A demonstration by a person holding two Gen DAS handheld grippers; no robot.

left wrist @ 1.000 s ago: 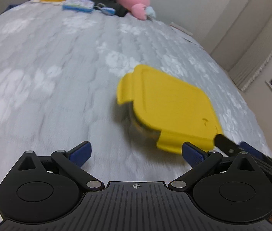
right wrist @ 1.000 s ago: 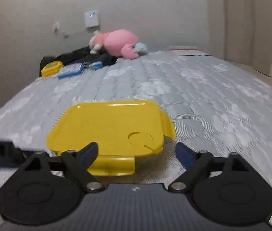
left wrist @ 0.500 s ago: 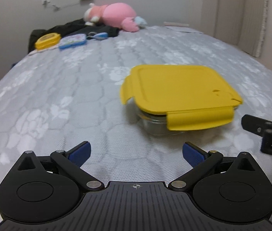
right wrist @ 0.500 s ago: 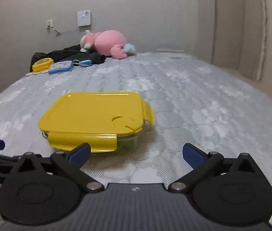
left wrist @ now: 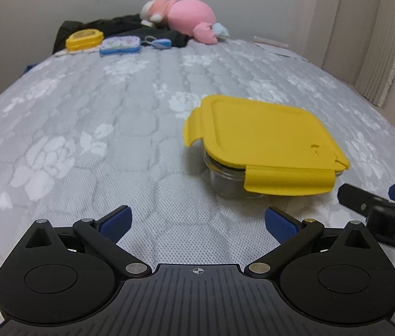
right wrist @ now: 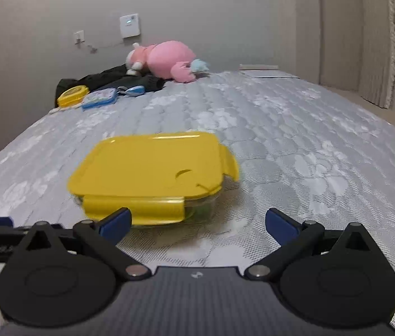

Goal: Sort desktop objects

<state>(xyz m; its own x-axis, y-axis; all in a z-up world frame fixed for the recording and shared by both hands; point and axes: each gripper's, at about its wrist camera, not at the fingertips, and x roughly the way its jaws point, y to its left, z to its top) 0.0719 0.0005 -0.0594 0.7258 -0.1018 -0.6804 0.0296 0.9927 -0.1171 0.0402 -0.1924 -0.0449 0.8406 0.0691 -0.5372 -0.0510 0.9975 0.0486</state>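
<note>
Jaws of both grippers spread wide (nothing between them), glass container (left wrist: 225, 176), yellow clip-on lid (left wrist: 264, 134) shut.

the mattress (left wrist: 113, 128) is grey with white flower shapes in a quilted honeycomb pattern. on it the clear glass box (left wrist: 225, 179) wears a plain yellow lid (left wrist: 261, 134). far behind the box lie a pink plush toy (left wrist: 186, 16), a small yellow case (left wrist: 84, 38), a blue-edged pouch (left wrist: 120, 44) and black cloth (left wrist: 119, 25).
</note>
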